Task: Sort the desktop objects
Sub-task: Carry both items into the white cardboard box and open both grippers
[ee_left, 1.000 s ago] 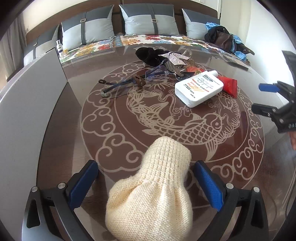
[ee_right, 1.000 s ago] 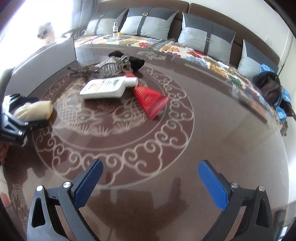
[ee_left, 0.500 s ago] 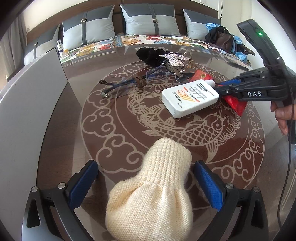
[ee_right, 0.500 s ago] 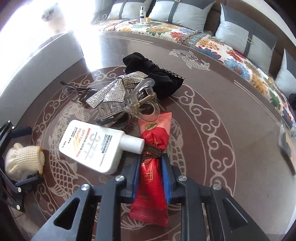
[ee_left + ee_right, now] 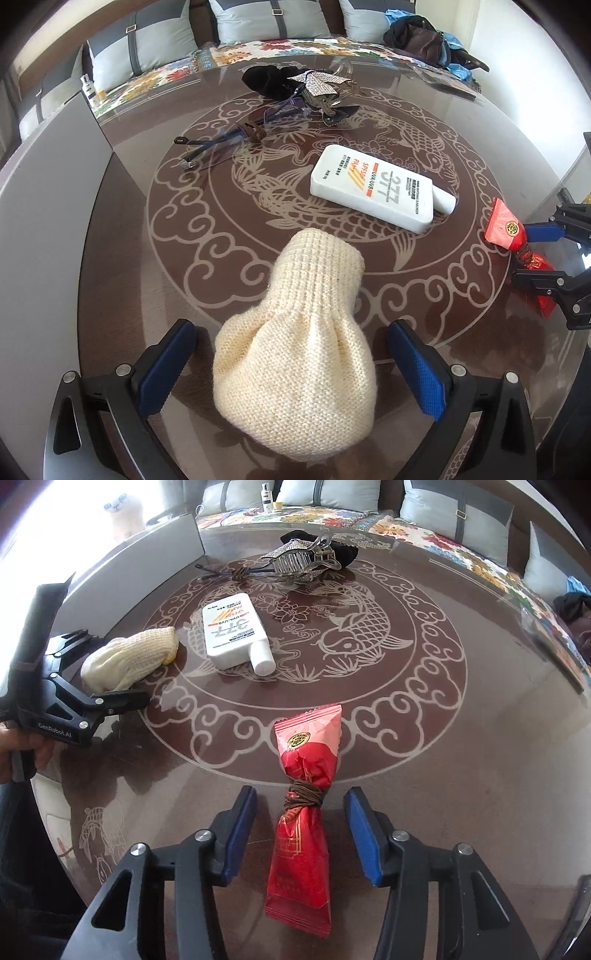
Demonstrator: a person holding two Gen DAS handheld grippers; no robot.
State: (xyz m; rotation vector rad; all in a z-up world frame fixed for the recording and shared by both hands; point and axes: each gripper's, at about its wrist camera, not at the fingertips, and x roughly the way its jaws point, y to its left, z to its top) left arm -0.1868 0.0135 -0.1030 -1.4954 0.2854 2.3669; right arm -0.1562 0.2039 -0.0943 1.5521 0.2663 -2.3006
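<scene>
The red packet had been pulled away from the bottle to the table's near edge. The left gripper stood open around the knit pouch, not touching. The right gripper had just opened, letting go of the packet. So close to the edge, a bump could knock the packet off. The bottle read "377" and "SPF50"; the left gripper read "GenRobot.AI".

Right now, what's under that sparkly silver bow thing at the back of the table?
The sparkly bow sits on a clear hair claw clip. Behind both lies a black velvet pouch, and glasses lie beside. Whatever the pile covers on the table cannot be seen.
</scene>
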